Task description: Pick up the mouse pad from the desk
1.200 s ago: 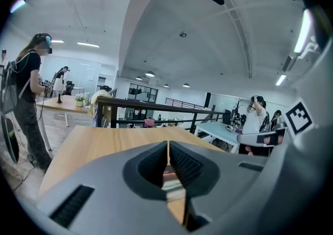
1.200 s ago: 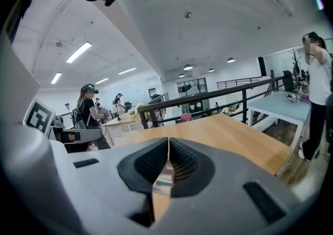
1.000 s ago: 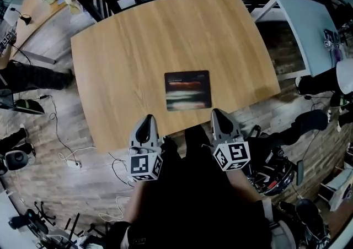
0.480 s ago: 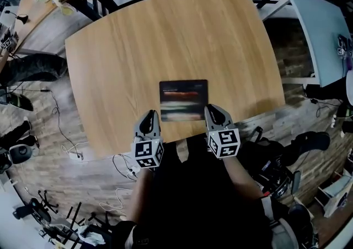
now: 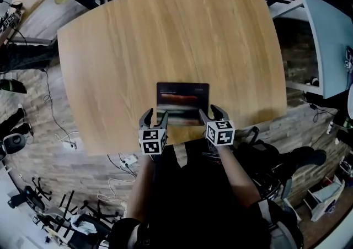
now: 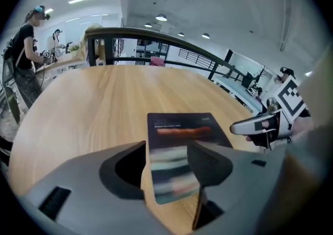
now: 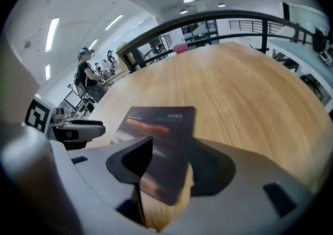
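Mouse pad flat on desk, both grippers opened at its near edge

The mouse pad (image 5: pixel 182 103), dark and rectangular, is seen lying flat on the wooden desk (image 5: pixel 165 33), close to its near edge. In the head view the left gripper (image 5: pixel 154 115) is placed at the pad's near left corner and the right gripper (image 5: pixel 212 113) at its near right corner. The floor with its cables (image 5: pixel 117 161) is shown only there. In the left gripper view the jaws are seen spread, with the pad's near left part framed between them but pressed by neither. A railing (image 6: pixel 156 39) and ceiling lights (image 6: pixel 161 18) are shown beyond the far edge. In the right gripper view the same is shown for its own jaws: they are held apart, the pad's near right part lies between them, and nothing is clamped. People (image 7: pixel 86 75) standing at the far left are picked up in both gripper views but not overhead.

Against the earlier frames, both grippers are found lower and farther forward, at the pad instead of short of the desk edge. Both pairs of jaws have just been opening from closed. The pad's place on the desk is unchanged.

A thin line of light print is carried along the pad's far edge, too small to be read. Black-and-white square markers are borne on each gripper's cube (image 5: pixel 153 141).
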A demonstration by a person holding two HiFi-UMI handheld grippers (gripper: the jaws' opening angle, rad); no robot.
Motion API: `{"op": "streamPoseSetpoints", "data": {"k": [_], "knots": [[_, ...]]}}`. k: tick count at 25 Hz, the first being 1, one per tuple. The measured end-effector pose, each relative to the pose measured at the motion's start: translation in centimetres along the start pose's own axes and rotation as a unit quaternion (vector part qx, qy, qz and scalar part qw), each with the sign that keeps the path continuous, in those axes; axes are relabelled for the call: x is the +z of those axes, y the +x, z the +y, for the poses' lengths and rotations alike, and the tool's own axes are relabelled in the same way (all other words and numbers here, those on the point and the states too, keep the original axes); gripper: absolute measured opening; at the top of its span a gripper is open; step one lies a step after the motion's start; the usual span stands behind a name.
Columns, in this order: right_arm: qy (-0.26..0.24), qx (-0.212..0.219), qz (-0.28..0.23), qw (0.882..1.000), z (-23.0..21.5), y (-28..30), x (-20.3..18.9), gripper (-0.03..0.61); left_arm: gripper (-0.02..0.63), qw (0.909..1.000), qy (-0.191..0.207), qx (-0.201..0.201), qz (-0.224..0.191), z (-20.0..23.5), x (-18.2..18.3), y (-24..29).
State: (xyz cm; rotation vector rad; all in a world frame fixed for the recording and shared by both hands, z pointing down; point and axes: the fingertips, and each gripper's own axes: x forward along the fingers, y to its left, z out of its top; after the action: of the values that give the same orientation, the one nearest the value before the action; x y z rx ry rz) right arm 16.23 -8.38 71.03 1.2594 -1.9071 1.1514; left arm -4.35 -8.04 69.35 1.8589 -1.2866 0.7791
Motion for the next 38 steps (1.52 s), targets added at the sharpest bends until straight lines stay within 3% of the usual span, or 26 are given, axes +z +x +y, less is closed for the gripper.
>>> {"op": "streamPoseSetpoints", "data": {"k": [4,9,16,30,38], "knots": [[0.017,-0.004,0.026,1.0,-0.9,1.2,-1.5,0.218,0.255,0.9991,-0.027,-0.007,0.031,0.3,-2.0,2.2],[0.032,-0.018,0.044,0.998,-1.7,2.4,-2.4,0.218,0.267,0.9979,-0.027,-0.008,0.058,0.9,-3.5,3.5],[0.014,-0.036,0.049,0.998,-1.3,3.0,-2.5,0.218,0.278,0.9967,-0.022,-0.034,0.071,-0.9,-4.1,3.7],[0.018,-0.057,0.049,0.997,-1.3,2.9,-2.8,0.218,0.298,0.9966,-0.039,-0.027,0.067,-1.9,-4.5,3.6],[0.007,-0.015,0.063,0.998,3.0,4.1,-3.6,0.218,0.298,0.9958,-0.029,-0.041,0.077,-2.8,-5.0,3.6]]}}
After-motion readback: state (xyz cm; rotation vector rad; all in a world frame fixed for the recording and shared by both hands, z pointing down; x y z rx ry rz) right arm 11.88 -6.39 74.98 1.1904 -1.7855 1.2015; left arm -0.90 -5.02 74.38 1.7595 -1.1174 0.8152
